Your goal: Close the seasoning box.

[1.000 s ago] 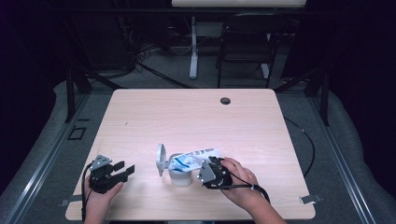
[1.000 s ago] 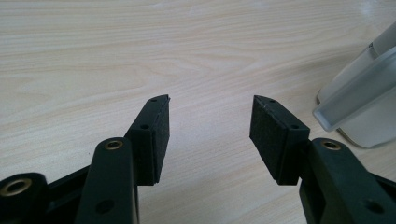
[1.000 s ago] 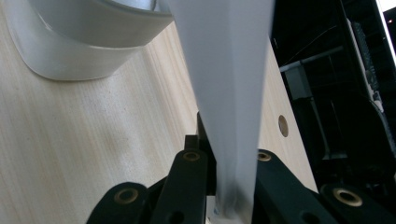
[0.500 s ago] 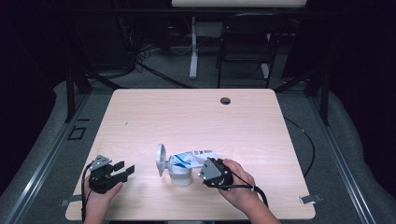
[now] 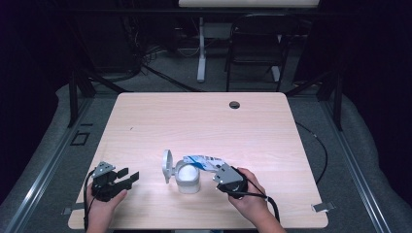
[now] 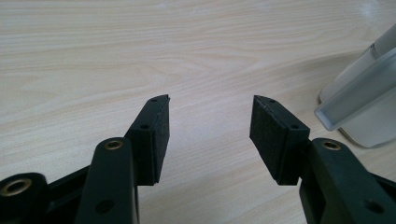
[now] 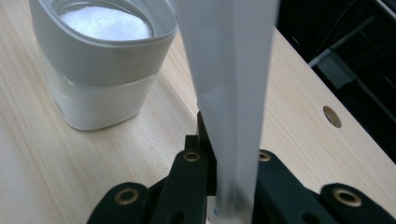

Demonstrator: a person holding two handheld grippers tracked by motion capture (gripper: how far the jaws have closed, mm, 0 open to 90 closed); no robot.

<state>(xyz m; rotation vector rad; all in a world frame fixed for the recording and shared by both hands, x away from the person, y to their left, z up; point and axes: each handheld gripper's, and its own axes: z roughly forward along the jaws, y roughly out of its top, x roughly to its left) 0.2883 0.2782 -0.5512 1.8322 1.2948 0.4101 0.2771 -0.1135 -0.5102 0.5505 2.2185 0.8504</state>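
Observation:
A clear jar [image 5: 187, 178] of white granules stands near the table's front edge, its flip lid [image 5: 167, 166] hanging open on the left side. My right gripper [image 5: 219, 172] is shut on the bottom end of a white and blue pouch [image 5: 204, 161], which leans over the jar's mouth. In the right gripper view the pouch [image 7: 229, 70] rises from between the closed jaws of that gripper [image 7: 229, 156], with the jar [image 7: 102, 70] at upper left. My left gripper [image 5: 128, 175] rests open at the front left; its jaws [image 6: 210, 109] hold nothing, and the jar [image 6: 369, 93] is off to their right.
The wooden table [image 5: 204, 121] has a cable hole [image 5: 234, 105] near its far edge. A chair [image 5: 257, 53] and desk legs stand beyond the table. The right gripper's cable [image 5: 267, 204] trails over the front edge.

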